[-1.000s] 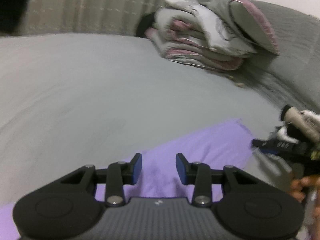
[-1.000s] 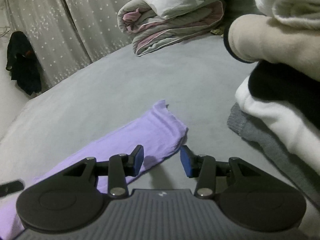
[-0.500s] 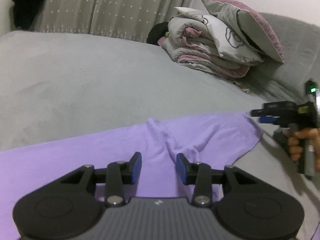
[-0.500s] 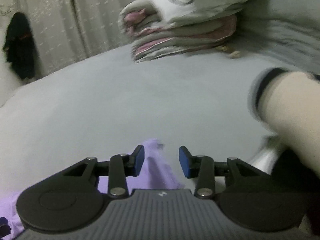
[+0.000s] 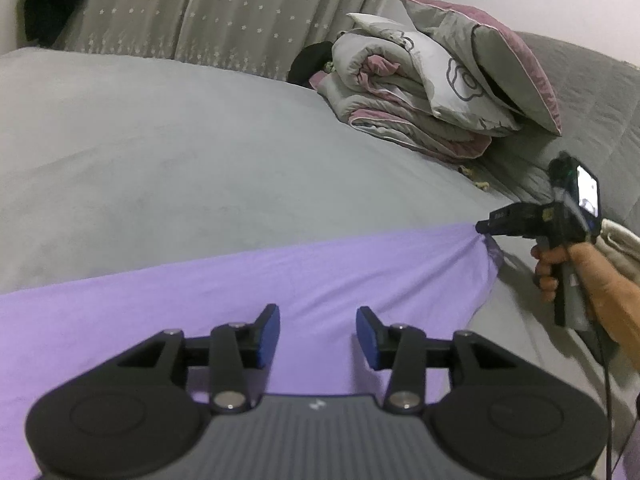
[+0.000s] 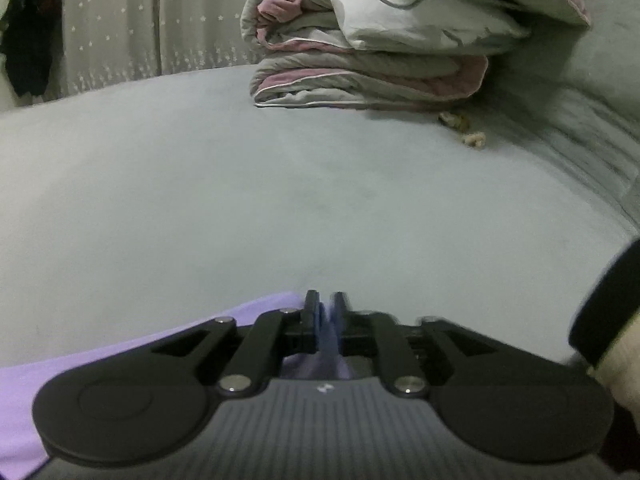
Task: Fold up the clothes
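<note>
Gray bed (image 5: 168, 152) under a lilac garment (image 5: 280, 280) spread flat, stretching from 9 o'clock toward 3 o'clock in the left wrist view. Left gripper (image 5: 318, 334) low over the cloth at 6 o'clock, jaws partly apart and opening, nothing between the pads. Right gripper (image 5: 482, 227) at 3 o'clock, gripped by a hand (image 5: 560, 268), jaws closing and pinching the garment's far corner, cloth drawn taut. Folded quilt (image 5: 404, 100) and pillow (image 5: 504, 64) stacked at 1 o'clock. Star-dotted curtains (image 5: 224, 12) at 12 o'clock.

Both grippers, left gripper (image 5: 317, 334) and right gripper (image 6: 327, 322), are showing black linkage arms, silver screws, blue pads, grey ribbed housings.
</note>
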